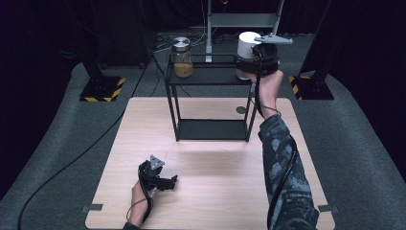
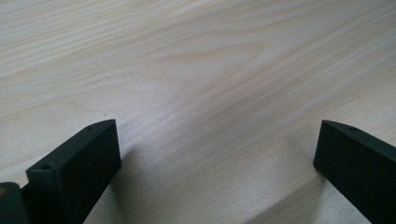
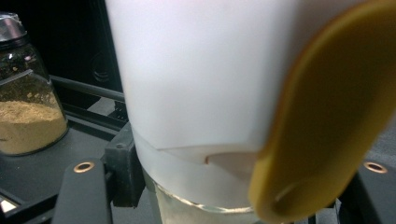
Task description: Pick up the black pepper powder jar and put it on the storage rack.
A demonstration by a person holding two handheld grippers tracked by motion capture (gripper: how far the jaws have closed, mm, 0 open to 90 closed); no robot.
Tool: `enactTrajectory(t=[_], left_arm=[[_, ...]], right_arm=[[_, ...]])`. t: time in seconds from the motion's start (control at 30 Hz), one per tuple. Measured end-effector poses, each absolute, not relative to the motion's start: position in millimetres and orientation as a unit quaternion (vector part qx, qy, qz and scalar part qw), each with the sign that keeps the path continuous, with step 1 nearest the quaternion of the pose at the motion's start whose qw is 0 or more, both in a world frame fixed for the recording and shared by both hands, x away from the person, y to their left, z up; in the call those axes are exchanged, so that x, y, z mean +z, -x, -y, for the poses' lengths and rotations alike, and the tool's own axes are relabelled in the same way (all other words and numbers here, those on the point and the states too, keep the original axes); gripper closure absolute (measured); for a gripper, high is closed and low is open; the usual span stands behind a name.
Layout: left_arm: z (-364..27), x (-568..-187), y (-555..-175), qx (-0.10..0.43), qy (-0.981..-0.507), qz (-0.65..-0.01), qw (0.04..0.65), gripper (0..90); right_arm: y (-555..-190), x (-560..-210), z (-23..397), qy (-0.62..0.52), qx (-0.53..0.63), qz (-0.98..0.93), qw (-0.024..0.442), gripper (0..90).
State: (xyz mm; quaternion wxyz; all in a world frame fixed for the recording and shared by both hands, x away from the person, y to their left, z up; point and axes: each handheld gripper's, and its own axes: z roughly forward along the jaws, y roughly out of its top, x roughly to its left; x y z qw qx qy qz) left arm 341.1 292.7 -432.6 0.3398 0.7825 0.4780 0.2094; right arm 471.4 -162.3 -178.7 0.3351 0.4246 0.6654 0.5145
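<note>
The white container stands at the right end of the black shelf's top tier, with the right gripper closed around its lower part; a yellow spoon-like piece lies against its side. This looks like a grasp or placement on the shelf; next comes a steady lift or release. A spice jar stands well left. The left gripper rests open-jawed on the wooden table, near-left.

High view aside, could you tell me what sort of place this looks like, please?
Probably a lab set up for recording, not a home: a bare wooden table on grey carpet, stand bases with hazard tape, and dark surroundings.
</note>
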Motion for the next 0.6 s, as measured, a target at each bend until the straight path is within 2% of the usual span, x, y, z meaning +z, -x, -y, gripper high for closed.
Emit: enactTrajectory(t=[0.6], left_arm=[[-292.8,-432.6,-340.9,0.209,-0.782,-0.478,0.340,0.0]], right_arm=[[-465.4,-184.8,168.1,-0.423,0.525,-0.659,0.334,29.8]])
